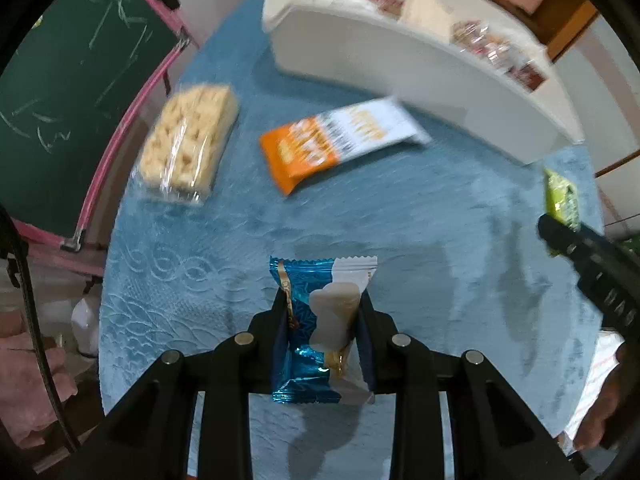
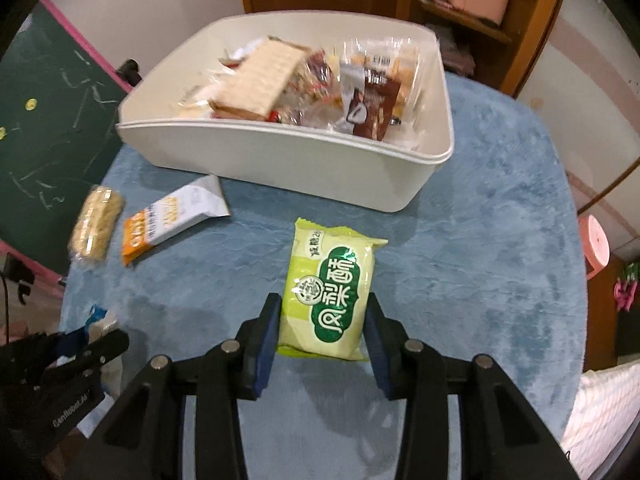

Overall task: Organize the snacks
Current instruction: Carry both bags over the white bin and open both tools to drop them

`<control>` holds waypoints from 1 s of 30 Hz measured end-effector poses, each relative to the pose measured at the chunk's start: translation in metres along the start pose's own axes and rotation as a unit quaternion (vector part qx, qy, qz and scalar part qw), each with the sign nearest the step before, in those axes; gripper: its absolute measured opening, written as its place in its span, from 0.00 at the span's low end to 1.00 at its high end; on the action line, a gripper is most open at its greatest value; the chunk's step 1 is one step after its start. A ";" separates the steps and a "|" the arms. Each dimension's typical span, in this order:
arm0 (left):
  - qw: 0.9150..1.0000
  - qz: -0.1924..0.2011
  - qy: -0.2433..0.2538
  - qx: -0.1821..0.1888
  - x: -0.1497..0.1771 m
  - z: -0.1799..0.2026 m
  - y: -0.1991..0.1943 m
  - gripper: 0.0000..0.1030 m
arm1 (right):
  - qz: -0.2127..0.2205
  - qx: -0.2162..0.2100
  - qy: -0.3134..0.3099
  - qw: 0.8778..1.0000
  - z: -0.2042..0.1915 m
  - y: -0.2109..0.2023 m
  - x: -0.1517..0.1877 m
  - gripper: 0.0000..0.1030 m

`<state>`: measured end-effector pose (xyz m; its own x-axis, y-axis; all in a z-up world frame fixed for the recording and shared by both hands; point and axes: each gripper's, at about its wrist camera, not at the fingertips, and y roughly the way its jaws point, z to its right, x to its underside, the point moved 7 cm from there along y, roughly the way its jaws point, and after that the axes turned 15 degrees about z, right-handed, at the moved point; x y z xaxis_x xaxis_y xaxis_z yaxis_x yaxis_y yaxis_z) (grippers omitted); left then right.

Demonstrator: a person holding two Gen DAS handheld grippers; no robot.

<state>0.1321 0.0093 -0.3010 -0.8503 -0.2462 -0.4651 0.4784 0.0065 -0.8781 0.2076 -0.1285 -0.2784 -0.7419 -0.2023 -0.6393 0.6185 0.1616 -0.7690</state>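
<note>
My left gripper (image 1: pixel 323 312) is shut on a blue and white snack packet (image 1: pixel 320 328), held off the blue cloth. My right gripper (image 2: pixel 324 316) is shut on a green pastry packet (image 2: pixel 330 292), also lifted; that green pastry packet (image 1: pixel 560 196) shows at the right edge of the left wrist view. A white bin (image 2: pixel 280 152) with several wrapped snacks stands at the far side of the table. On the cloth to its left lie an orange and white packet (image 1: pixel 340 140) and a clear-wrapped puffed rice bar (image 1: pixel 186 140).
The round table wears a blue embossed cloth (image 2: pixel 500 240). A green chalkboard with a pink frame (image 1: pixel 76 92) stands at the left. A wooden shelf (image 2: pixel 480 20) rises behind the bin. A pink stool (image 2: pixel 596 248) sits at the right.
</note>
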 end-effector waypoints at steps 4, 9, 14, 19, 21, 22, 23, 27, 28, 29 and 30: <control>0.999 0.038 0.003 0.015 -0.018 0.016 -0.036 0.27 | 0.038 0.003 -0.016 0.999 0.006 -0.026 -0.012 0.39; 0.994 0.100 0.011 0.033 -0.067 0.035 -0.081 0.27 | 0.083 -0.009 -0.019 0.996 0.010 -0.053 -0.041 0.39; 0.986 0.156 0.023 0.045 -0.122 0.048 -0.118 0.27 | 0.141 -0.023 -0.010 0.990 0.012 -0.087 -0.087 0.39; 0.979 0.194 0.029 0.045 -0.174 0.053 -0.139 0.27 | 0.204 -0.026 0.000 0.979 0.015 -0.120 -0.139 0.39; 0.977 0.208 0.030 0.045 -0.192 0.055 -0.143 0.27 | 0.225 -0.028 0.005 0.974 0.016 -0.130 -0.159 0.39; 0.975 0.213 0.031 0.046 -0.200 0.056 -0.145 0.27 | 0.234 -0.027 0.008 0.972 0.018 -0.134 -0.167 0.39; 0.974 0.219 0.031 0.047 -0.208 0.057 -0.148 0.27 | 0.244 -0.027 0.011 0.969 0.020 -0.138 -0.178 0.39; 0.970 0.237 0.030 0.050 -0.239 0.062 -0.150 0.27 | 0.263 -0.022 0.016 0.965 0.022 -0.137 -0.206 0.40; 0.969 0.240 0.030 0.050 -0.246 0.063 -0.150 0.27 | 0.263 -0.019 0.017 0.964 0.023 -0.134 -0.212 0.40; 0.968 0.243 0.031 0.051 -0.250 0.063 -0.148 0.27 | 0.262 -0.018 0.018 0.965 0.024 -0.128 -0.215 0.40; 0.967 0.246 0.033 0.051 -0.256 0.064 -0.145 0.27 | 0.260 -0.018 0.019 0.965 0.023 -0.124 -0.218 0.40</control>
<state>0.2948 0.0091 -0.0469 -0.5252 -0.1745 -0.8329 0.8447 0.0113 -0.5351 0.2986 -0.1269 -0.0434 -0.3432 -0.0496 -0.9380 0.9011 0.2645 -0.3437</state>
